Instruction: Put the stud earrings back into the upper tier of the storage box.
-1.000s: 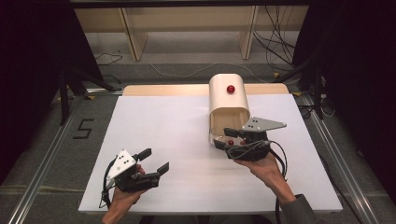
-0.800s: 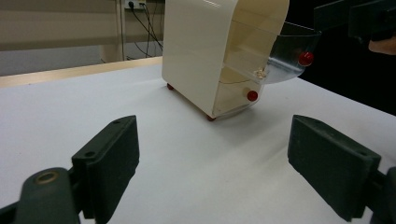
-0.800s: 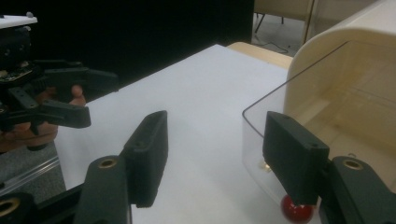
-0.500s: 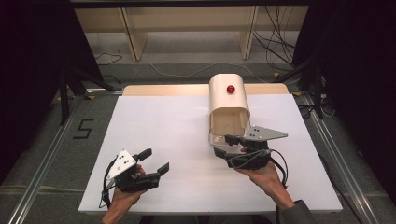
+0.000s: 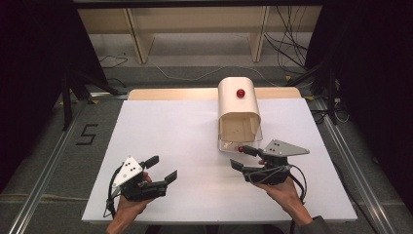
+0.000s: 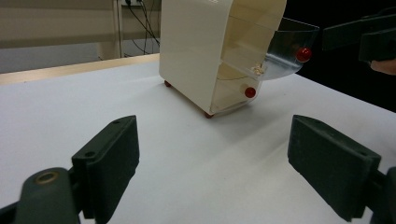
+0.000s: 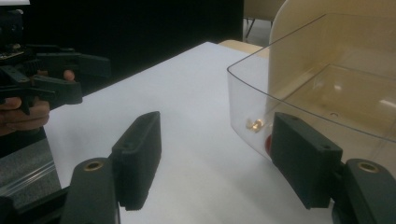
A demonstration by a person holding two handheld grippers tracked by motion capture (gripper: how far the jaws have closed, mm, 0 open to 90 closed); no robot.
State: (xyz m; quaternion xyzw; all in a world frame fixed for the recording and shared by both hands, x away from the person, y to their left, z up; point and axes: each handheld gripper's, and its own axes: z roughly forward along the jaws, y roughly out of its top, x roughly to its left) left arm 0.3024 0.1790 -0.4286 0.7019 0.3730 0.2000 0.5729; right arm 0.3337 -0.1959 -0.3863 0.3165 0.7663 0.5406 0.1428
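High view: right gripper (image 5: 242,158), jaws spread and just widening off the clear flap's (image 5: 239,145) red knob (image 5: 240,149); left gripper (image 5: 162,168) is idling wide.

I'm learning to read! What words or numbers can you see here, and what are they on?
"5", a dark number on the floor left of the table.
The cream box and both grippers carry no writing that can be read.
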